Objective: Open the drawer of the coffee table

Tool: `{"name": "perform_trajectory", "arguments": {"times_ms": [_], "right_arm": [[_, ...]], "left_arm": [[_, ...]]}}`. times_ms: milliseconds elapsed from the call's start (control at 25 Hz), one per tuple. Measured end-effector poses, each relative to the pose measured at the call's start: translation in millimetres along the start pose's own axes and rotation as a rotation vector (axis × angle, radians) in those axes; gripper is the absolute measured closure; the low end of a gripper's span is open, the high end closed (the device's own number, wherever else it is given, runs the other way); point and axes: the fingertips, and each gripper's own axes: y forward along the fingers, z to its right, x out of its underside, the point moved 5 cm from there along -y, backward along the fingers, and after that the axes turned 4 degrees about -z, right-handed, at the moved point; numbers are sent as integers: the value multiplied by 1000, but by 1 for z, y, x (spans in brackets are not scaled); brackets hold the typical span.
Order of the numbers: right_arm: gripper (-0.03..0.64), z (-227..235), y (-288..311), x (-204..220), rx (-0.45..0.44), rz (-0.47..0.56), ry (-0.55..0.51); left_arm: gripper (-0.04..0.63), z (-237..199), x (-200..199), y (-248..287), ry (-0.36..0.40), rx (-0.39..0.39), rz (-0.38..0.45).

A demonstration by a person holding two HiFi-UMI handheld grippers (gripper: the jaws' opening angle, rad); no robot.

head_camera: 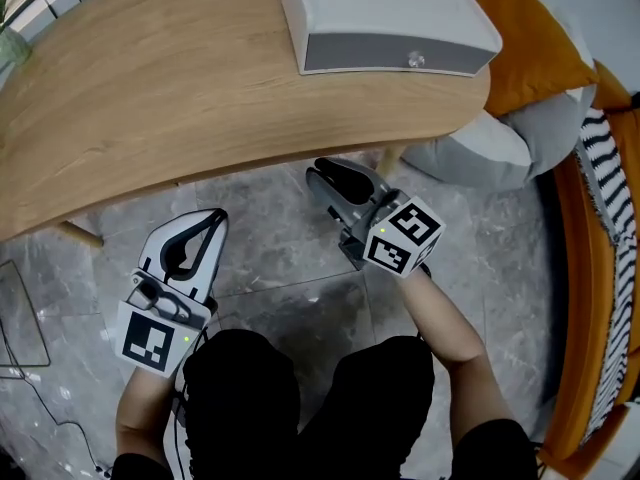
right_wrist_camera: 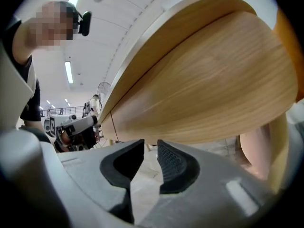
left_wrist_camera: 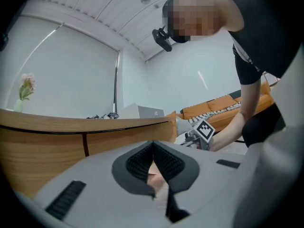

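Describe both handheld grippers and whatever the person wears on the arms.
Left gripper and right gripper match: light grey tapered bodies and black ribbed jaw pads. Each carries a white cube printed with black square markers and showing a small green light. The person's forearms are bare; a black short sleeve shows in the left gripper view.

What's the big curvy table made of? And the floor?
The curved light-brown tabletop looks like wood or wood veneer, matte: long grain lines run across it. The grey floor looks like polished stone or stone-look tile: pale veins, seams.
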Motion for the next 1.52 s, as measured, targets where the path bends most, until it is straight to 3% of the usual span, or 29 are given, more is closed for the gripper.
{"name": "perform_trajectory", "arguments": {"times_ms": [280, 560, 840, 1080, 1520], "right_arm": [[530, 12, 0, 5, -66, 61, 184], [391, 26, 4, -3, -109, 181, 345], [387, 29, 11, -6, -109, 249, 415], [387, 31, 10, -7, -205, 325, 559], [408, 20, -2, 1, -251, 292, 543]], "left_arm": [[588, 2, -2, -1, 21, -13, -2], [588, 5, -10, -8, 53, -28, -5], [588, 8, -15, -20, 92, -44, -26], [588, 9, -18, -26, 83, -53, -14], [588, 0, -22, -37, 89, -90, -3]]}}
